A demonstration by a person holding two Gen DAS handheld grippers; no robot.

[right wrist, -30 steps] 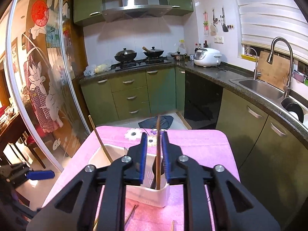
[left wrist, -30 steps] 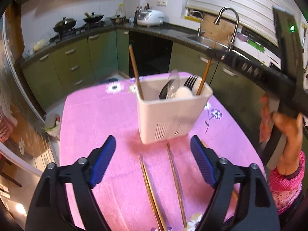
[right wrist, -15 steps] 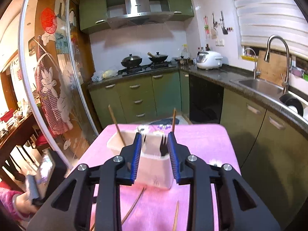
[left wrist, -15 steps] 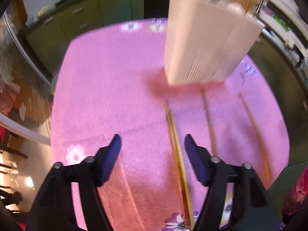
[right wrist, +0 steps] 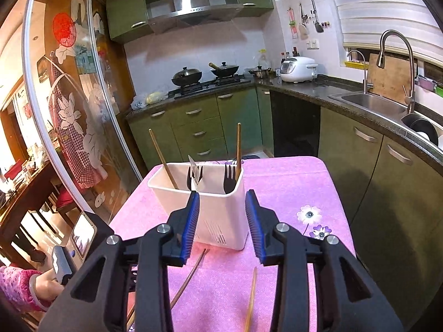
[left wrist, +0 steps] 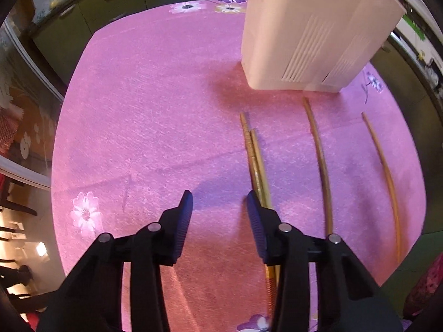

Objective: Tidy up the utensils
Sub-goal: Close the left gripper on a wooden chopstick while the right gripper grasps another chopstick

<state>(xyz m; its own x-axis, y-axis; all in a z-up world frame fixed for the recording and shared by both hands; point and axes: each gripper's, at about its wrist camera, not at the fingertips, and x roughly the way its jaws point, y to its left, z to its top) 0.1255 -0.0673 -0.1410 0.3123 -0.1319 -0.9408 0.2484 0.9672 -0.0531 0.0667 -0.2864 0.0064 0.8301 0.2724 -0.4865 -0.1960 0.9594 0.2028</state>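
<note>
A white utensil holder (right wrist: 218,207) stands on the pink tablecloth (right wrist: 288,182) with two wooden chopsticks (right wrist: 238,146), forks and a knife in it. It also shows in the left wrist view (left wrist: 313,38). Several chopsticks lie on the cloth in front of it: a touching pair (left wrist: 256,163) and two single ones (left wrist: 321,160). My left gripper (left wrist: 218,204) is open and empty, low over the cloth, its right finger (left wrist: 256,221) over the pair. My right gripper (right wrist: 221,218) is open and empty, just in front of the holder.
Green kitchen cabinets (right wrist: 199,127), a stove with woks (right wrist: 205,74), a rice cooker (right wrist: 299,69) and a sink with faucet (right wrist: 387,83) stand behind and right of the table. A glass sliding door (right wrist: 74,116) is on the left. The table edges fall off near both sides.
My right gripper opened, left its chopstick standing in the holder and drew back. My left gripper tilted down, dropped toward the cloth and narrowed somewhat beside the pair of chopsticks.
</note>
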